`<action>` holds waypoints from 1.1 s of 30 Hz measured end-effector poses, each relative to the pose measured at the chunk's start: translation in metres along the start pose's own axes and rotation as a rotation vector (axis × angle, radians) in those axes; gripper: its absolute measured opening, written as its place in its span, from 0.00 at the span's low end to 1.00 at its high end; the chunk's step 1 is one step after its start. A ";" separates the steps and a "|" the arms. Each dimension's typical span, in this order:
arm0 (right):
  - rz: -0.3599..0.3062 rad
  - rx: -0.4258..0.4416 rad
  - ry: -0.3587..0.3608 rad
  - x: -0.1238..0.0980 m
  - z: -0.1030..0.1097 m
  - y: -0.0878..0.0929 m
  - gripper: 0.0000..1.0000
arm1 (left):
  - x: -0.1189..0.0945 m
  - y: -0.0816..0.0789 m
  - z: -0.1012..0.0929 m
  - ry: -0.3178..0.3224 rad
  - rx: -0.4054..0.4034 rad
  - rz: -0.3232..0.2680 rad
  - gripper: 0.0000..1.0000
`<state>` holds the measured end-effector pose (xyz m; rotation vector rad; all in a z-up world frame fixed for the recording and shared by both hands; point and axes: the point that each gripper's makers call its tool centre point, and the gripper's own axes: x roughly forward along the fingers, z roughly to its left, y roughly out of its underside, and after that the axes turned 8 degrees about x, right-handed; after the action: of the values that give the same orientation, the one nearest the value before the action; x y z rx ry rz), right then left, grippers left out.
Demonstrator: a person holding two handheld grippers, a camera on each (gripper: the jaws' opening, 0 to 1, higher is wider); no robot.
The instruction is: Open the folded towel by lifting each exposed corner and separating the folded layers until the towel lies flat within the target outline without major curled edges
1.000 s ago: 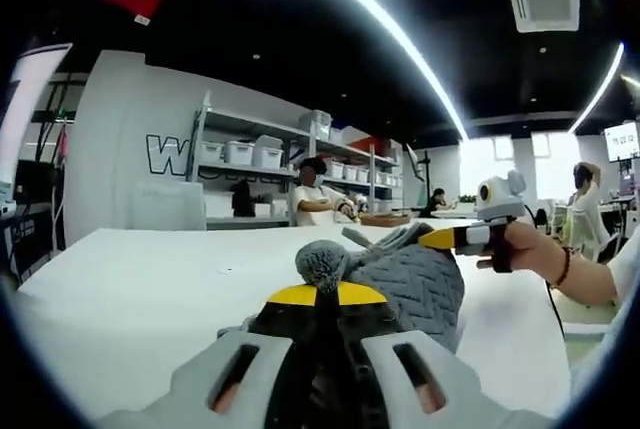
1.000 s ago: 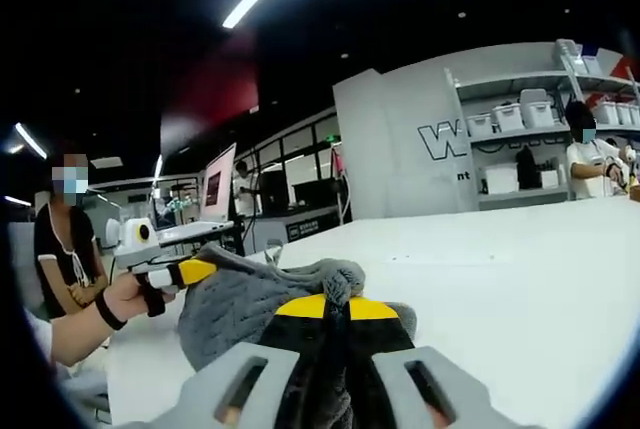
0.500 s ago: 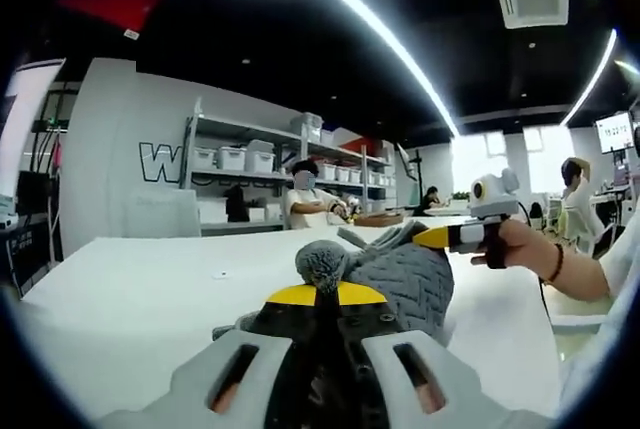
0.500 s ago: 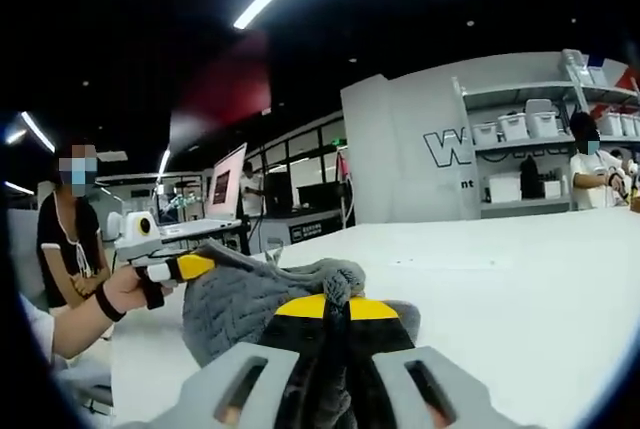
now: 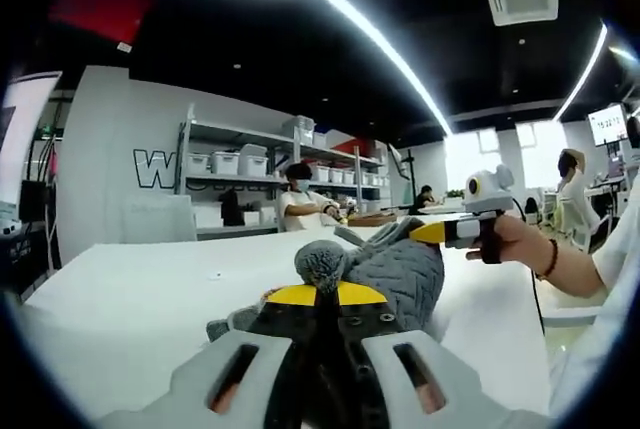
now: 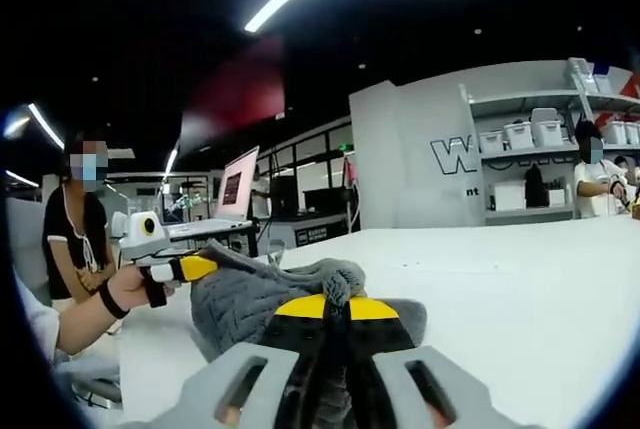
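Both tools, left (image 5: 318,294) and right (image 6: 336,304), stay pinching the grey towel (image 5: 400,274), still lifted off the white table (image 5: 130,299)

The towel (image 5: 400,274) is grey cloth with a raised cable-knit pattern, thick and matt; its pinched tip (image 5: 321,264) looks fuzzy, and in the right gripper view the towel (image 6: 250,294) shows the same ribbed, soft weave. The left gripper (image 5: 318,299) has matt light-grey plastic jaws with yellow tips that look smooth and a black middle part; the right gripper (image 6: 335,309) is of the same plastic make. The table (image 5: 130,299) is white, smooth and faintly glossy, as also in the right gripper view (image 6: 520,279). The shelves (image 5: 260,164) look like pale painted metal, bearing translucent plastic bins (image 5: 225,162).
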<state>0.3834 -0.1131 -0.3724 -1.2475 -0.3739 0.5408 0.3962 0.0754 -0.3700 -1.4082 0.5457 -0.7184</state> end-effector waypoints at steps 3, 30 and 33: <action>-0.001 -0.014 -0.004 -0.002 0.004 0.000 0.00 | -0.001 0.000 0.002 0.000 -0.002 0.003 0.01; -0.038 -0.090 -0.062 -0.049 0.045 0.021 0.00 | -0.047 0.002 -0.053 0.077 0.076 -0.027 0.02; -0.038 -0.093 -0.067 -0.056 0.050 0.025 0.00 | -0.054 0.000 -0.061 0.089 0.090 -0.034 0.02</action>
<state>0.3059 -0.1006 -0.3814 -1.3112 -0.4825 0.5383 0.3158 0.0730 -0.3805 -1.3096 0.5529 -0.8260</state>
